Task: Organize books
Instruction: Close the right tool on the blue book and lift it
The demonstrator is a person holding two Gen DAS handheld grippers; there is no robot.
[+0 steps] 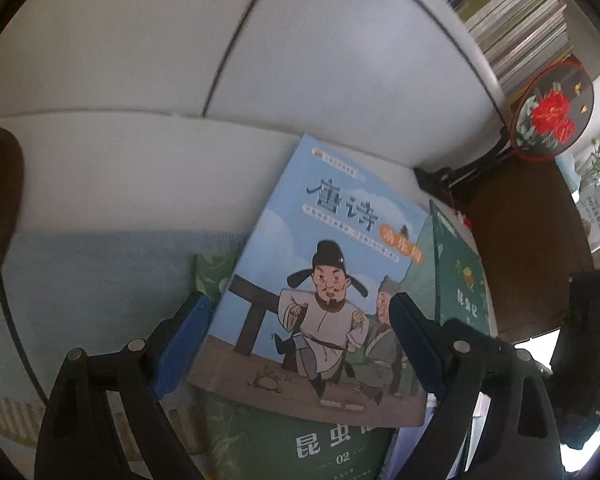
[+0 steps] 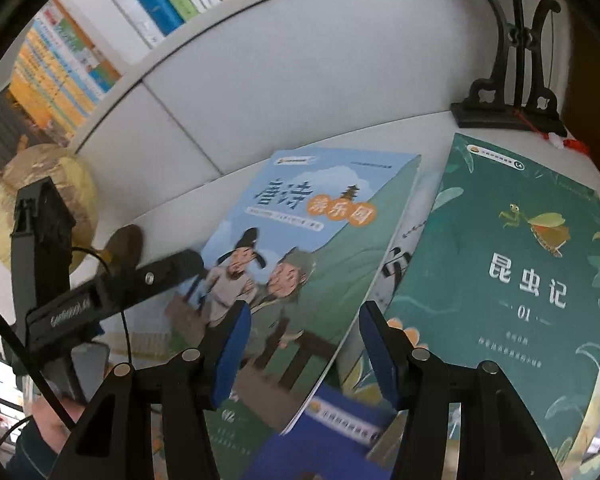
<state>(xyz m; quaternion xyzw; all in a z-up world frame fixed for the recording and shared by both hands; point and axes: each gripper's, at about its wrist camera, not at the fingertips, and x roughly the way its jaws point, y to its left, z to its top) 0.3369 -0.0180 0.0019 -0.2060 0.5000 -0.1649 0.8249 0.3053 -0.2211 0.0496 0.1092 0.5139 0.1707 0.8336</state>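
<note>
While the left gripper (image 1: 300,344) stands wide open over the blue book (image 1: 320,280), its two blue pads sit on either side of the cover and hold nothing. This poetry book lies tilted on top of the loose pile on the white desk (image 1: 120,180), partly covering green book 02 (image 1: 332,448). Green book 01 (image 2: 500,280) lies just beside it on the right side, also on the pile. The right gripper (image 2: 304,344) is also open and empty, with the lower right corner of the blue book between its pads. In the right wrist view, one finger of the left gripper seems to reach the left edge of the blue book, but I cannot tell if it touches.

I judge the step in hand is picking up the blue book. To do it well, one pad should go under a free edge of the cover, because the book lies flat and the gripper cannot close around its face. The lower right corner hangs over the books below, so it looks a good place to grip. Closing slowly would help, since a thin soft cover may bend or slide. The fan stand (image 2: 512,92) at the back should be avoided when lifting.
</note>
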